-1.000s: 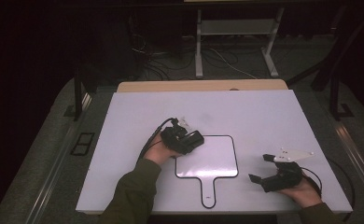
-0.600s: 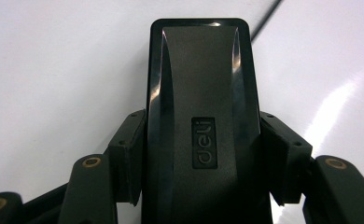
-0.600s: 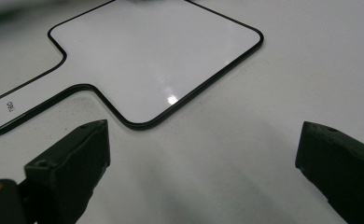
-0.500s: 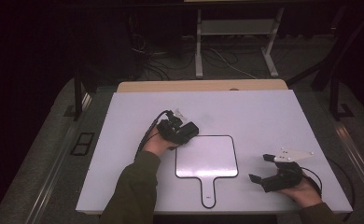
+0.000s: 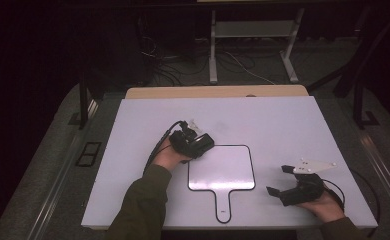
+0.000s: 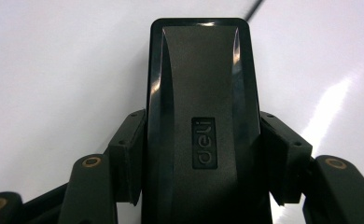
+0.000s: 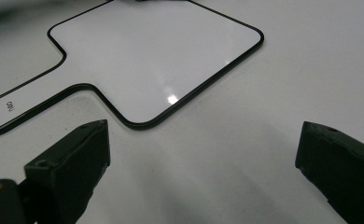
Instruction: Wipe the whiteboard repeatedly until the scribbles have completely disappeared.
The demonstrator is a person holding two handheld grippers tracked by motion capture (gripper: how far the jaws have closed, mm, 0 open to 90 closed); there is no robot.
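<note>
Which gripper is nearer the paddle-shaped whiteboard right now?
Left. The left gripper, clamped on a black eraser, sits at the whiteboard's upper left corner; the right gripper waits open, off its right edge.

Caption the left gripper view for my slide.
Left gripper shut on a black eraser marked "deli", held over the white table.

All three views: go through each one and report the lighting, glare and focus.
High view: the white table is lit, the room behind it is dark. Left gripper view: the black eraser in the left gripper is fairly sharp, with glare streaks along its glossy edges. Right gripper view: a small bright glint sits on the whiteboard paddle, and the right gripper is soft-edged.
</note>
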